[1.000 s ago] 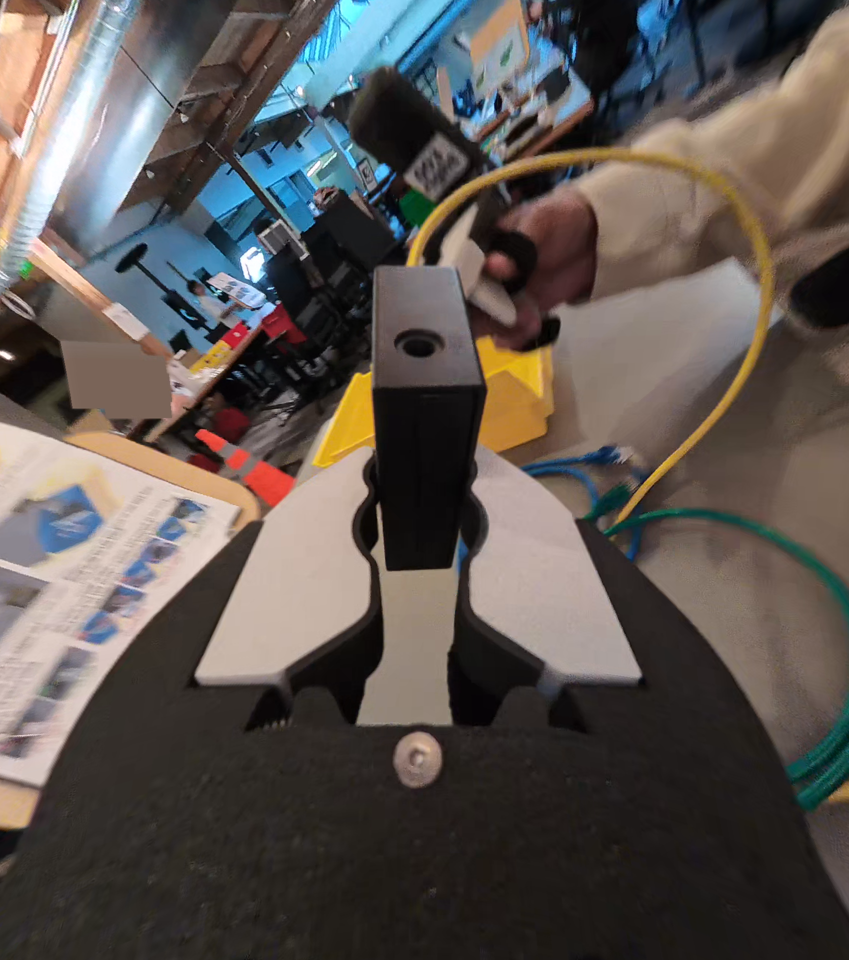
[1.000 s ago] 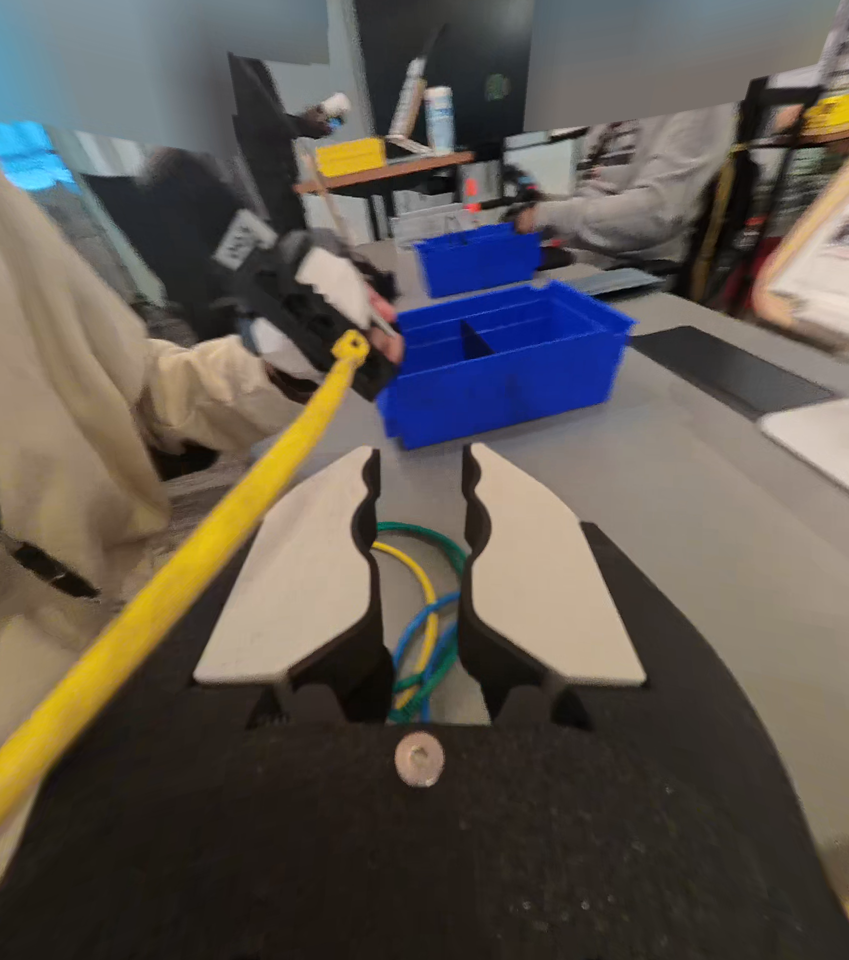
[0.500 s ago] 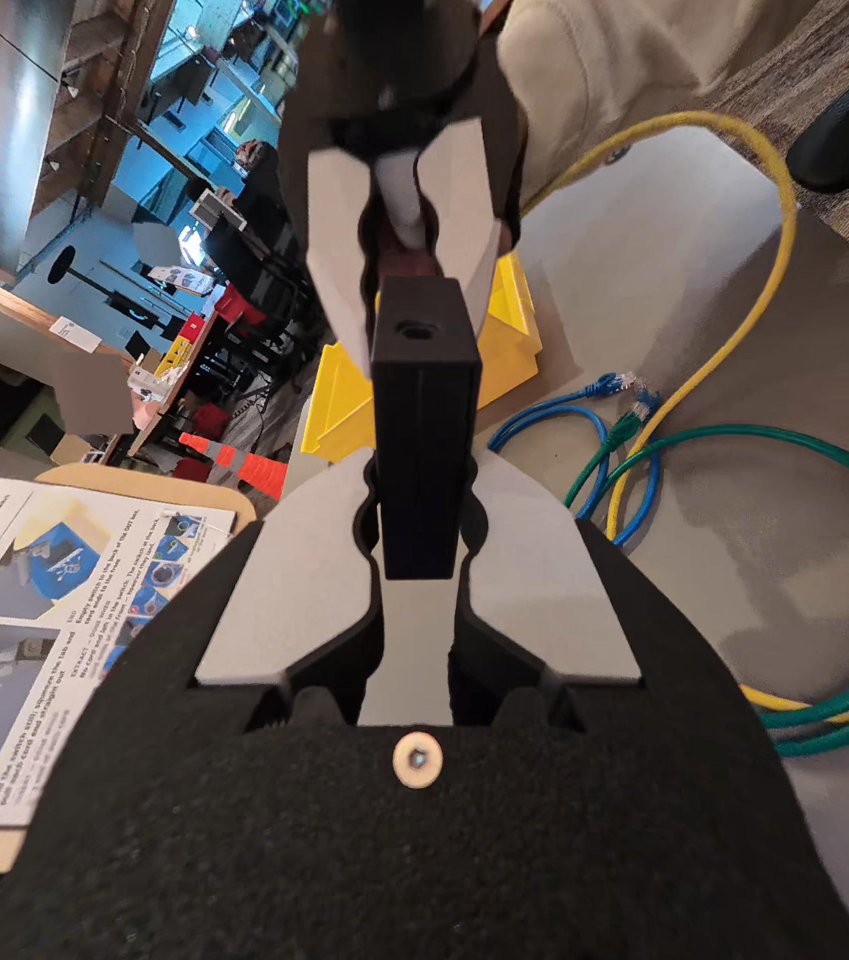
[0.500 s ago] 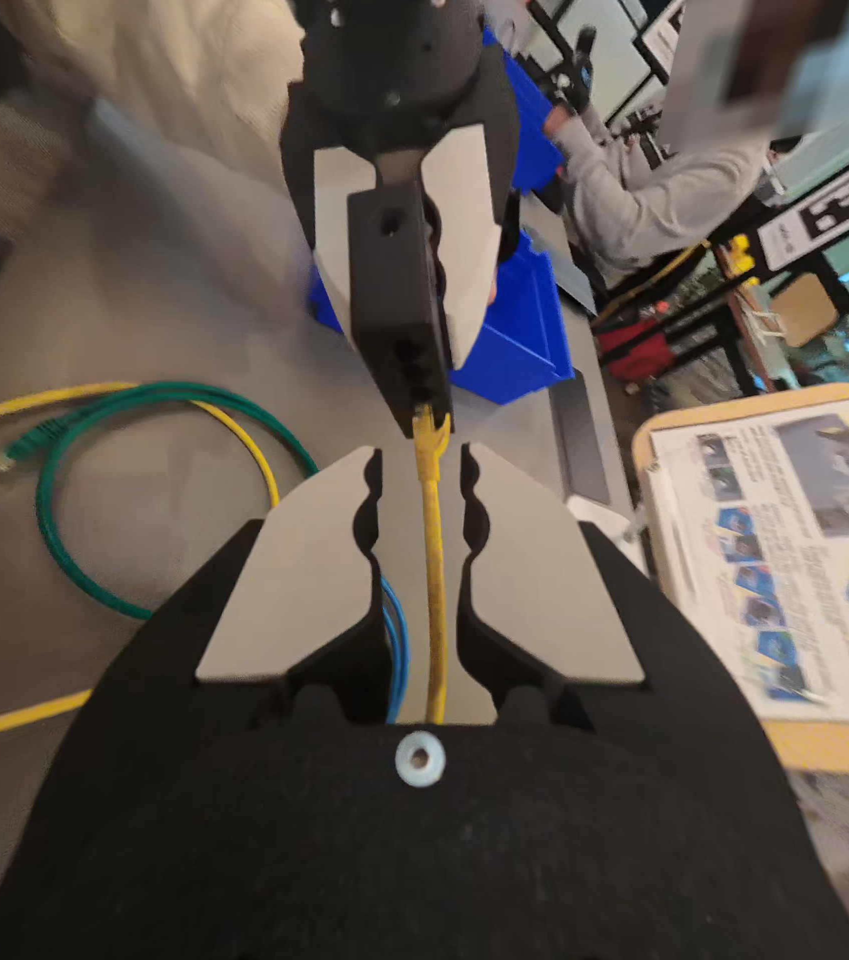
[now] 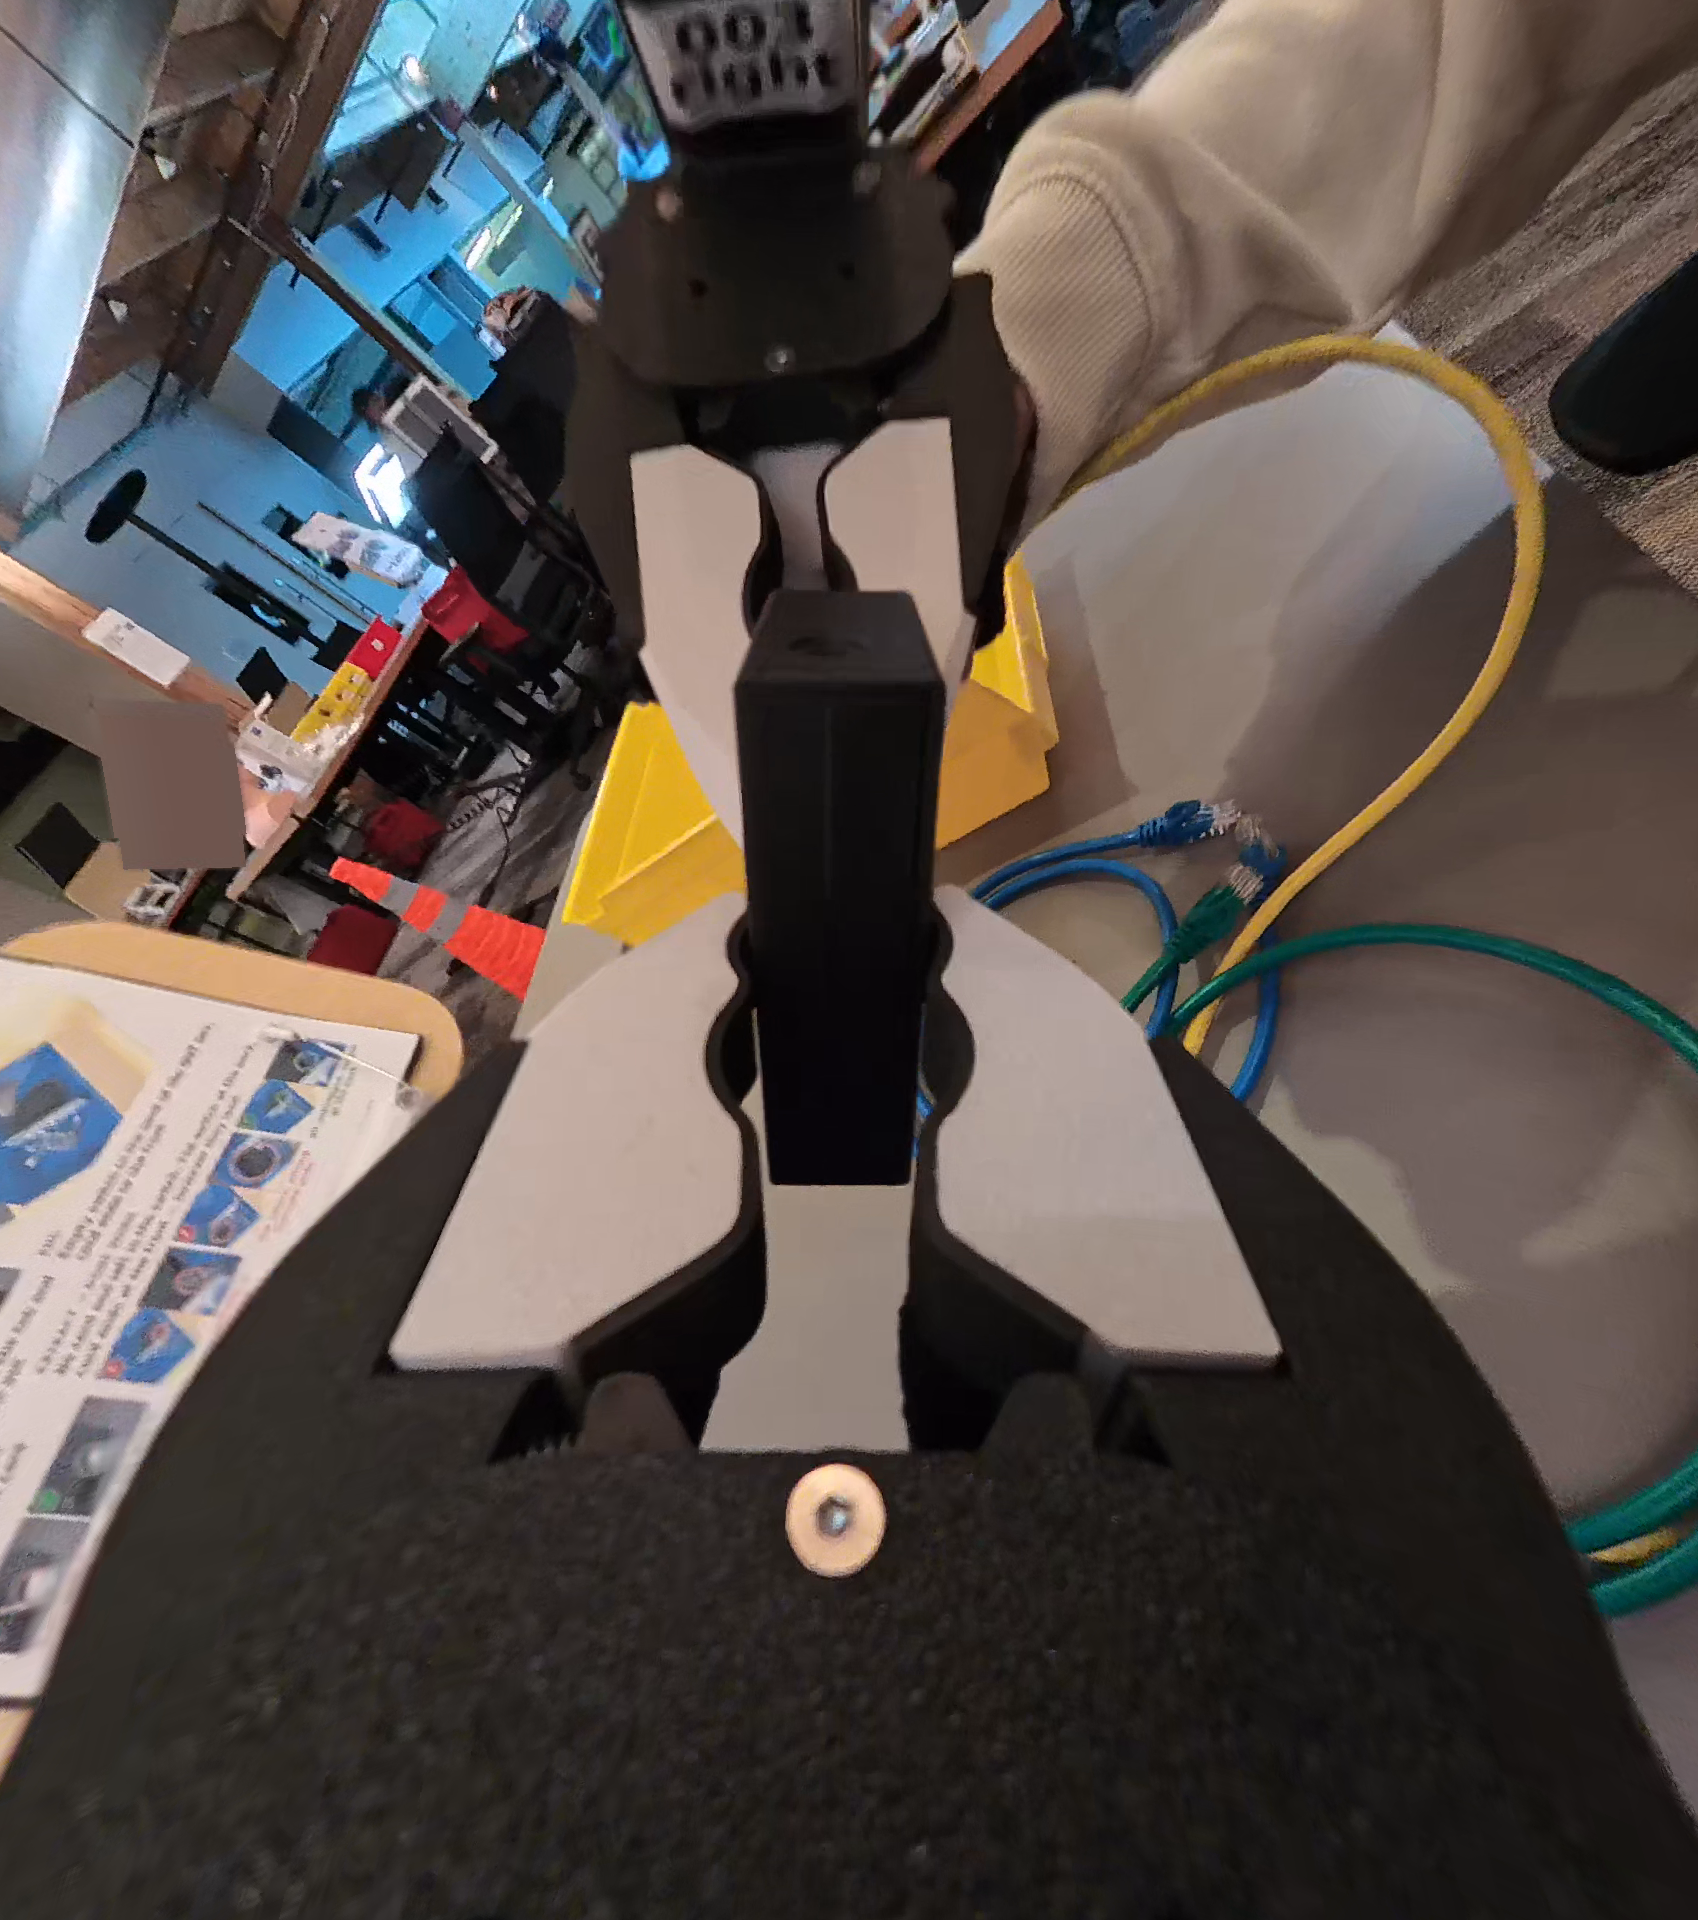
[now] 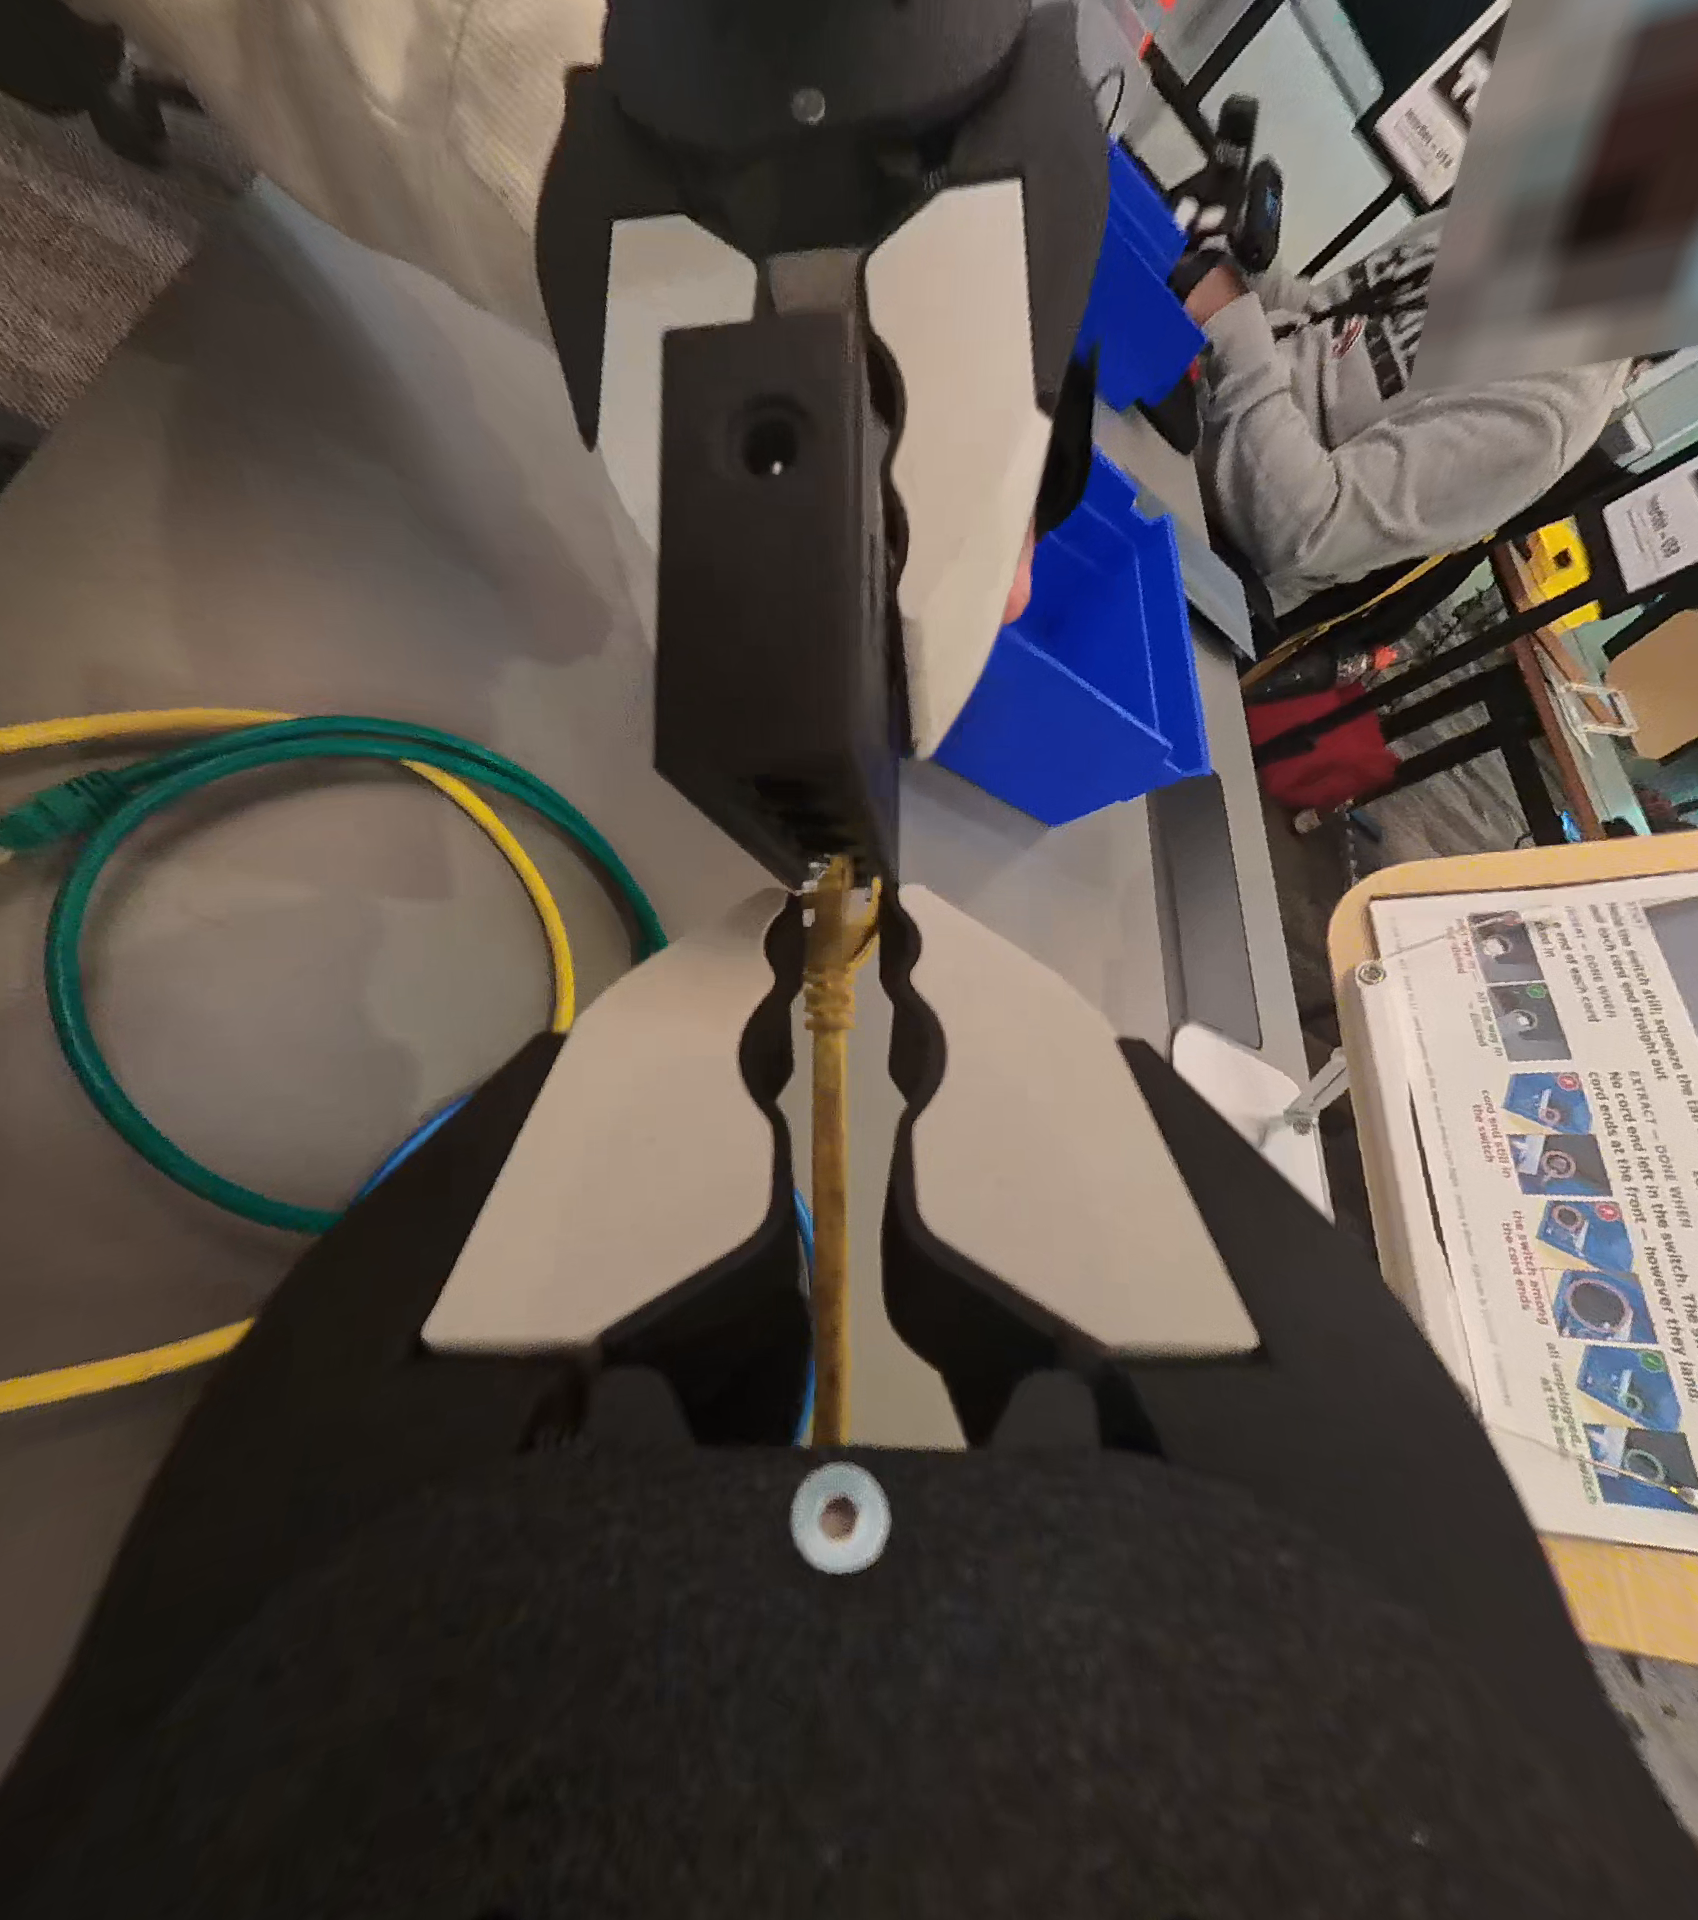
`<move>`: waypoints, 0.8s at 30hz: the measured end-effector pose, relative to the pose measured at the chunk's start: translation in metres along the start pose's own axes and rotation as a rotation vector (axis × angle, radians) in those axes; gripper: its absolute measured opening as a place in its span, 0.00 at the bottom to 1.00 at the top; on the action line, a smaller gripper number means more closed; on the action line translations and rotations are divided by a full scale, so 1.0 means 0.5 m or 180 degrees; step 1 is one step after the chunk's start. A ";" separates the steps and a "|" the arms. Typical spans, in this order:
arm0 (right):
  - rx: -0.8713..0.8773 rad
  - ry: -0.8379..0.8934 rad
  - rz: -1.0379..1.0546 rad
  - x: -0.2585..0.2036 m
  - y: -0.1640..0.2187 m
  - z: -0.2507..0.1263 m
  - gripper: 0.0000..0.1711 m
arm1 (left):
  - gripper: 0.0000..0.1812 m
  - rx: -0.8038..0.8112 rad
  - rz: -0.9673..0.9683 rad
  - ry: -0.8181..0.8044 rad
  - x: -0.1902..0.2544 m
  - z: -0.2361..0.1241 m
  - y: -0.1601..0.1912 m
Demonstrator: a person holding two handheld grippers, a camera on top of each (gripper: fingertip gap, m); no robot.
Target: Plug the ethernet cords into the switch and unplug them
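Since a moment ago, you are bringing the two grippers nose to nose: the yellow cord's plug (image 6: 840,904) is now meeting a port at the near end of the black switch (image 6: 772,603). Your left gripper (image 5: 837,997) is clamping the switch above the table, while your right gripper (image 6: 840,945) is pinching the plug, so insertion is probably starting; seating is not visible. Green cord (image 6: 201,831) and blue cord (image 5: 1115,883) are lying unplugged.

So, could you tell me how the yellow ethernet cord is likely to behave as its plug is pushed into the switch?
The yellow cord is probably floppy: behind the right gripper it sags into a wide loop. Gripped just behind the plug, the short stretch looks straight, so it should push without buckling. The switch, clamped in the left gripper, likely stays put.
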State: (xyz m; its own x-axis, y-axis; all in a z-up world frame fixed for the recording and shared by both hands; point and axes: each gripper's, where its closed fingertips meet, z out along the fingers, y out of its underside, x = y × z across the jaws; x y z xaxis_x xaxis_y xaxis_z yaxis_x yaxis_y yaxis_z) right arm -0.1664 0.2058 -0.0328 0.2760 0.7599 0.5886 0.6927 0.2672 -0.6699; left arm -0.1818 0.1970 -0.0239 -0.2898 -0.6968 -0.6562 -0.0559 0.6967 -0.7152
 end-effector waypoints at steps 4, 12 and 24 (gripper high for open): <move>-0.0352 -0.0169 0.0095 -0.004 0.025 0.006 0.08 | 0.16 -0.0259 -0.0172 0.0000 0.008 0.025 0.041; -0.0548 -0.0294 0.0013 -0.028 0.044 0.012 0.07 | 0.17 -0.0480 -0.0169 0.0071 0.037 0.066 0.072; -0.0860 -0.0388 -0.0208 -0.055 0.081 0.010 0.07 | 0.17 -0.0672 -0.0202 -0.0031 0.060 0.088 0.102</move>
State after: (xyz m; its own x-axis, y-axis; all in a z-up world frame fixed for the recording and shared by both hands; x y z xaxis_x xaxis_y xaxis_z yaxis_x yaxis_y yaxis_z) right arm -0.1493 0.1986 -0.0783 0.1544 0.8162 0.5567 0.8631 0.1629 -0.4781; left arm -0.1515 0.2044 -0.0907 -0.2701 -0.7413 -0.6145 -0.2728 0.6710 -0.6895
